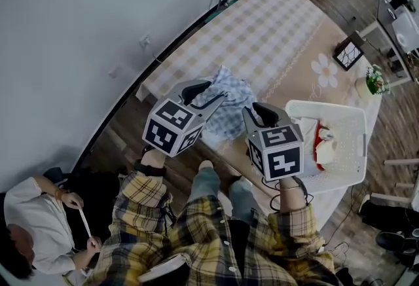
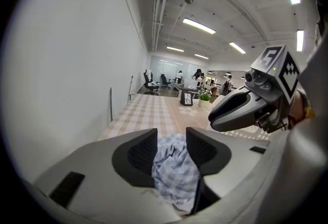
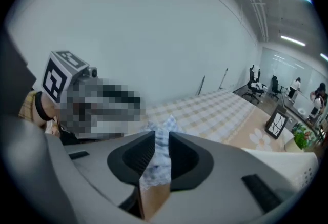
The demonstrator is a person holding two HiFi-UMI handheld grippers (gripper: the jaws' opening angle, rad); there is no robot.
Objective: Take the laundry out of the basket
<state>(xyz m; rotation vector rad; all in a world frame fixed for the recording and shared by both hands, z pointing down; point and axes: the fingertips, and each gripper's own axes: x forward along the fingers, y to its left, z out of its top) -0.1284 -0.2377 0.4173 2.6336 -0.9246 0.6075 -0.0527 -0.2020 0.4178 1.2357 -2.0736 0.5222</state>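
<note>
A blue-and-white checked garment (image 1: 230, 107) lies crumpled on the checked tablecloth (image 1: 262, 29), left of the white laundry basket (image 1: 357, 147). Red and white laundry (image 1: 324, 145) remains inside the basket. My left gripper (image 1: 211, 93) hovers over the garment's left part with its jaws apart; in the left gripper view the garment (image 2: 174, 166) shows through the gap of that gripper (image 2: 171, 138), untouched by the pads. My right gripper (image 1: 262, 112) hangs above the garment's right edge, between it and the basket. Its jaws (image 3: 162, 138) stand narrowly apart, and the cloth (image 3: 161, 159) shows below them.
A framed picture (image 1: 347, 53) and a small potted plant (image 1: 371, 82) stand on the table beyond the basket. A grey wall runs along the table's far left edge. A person (image 1: 39, 219) sits on the floor at lower left. Office chairs stand far off.
</note>
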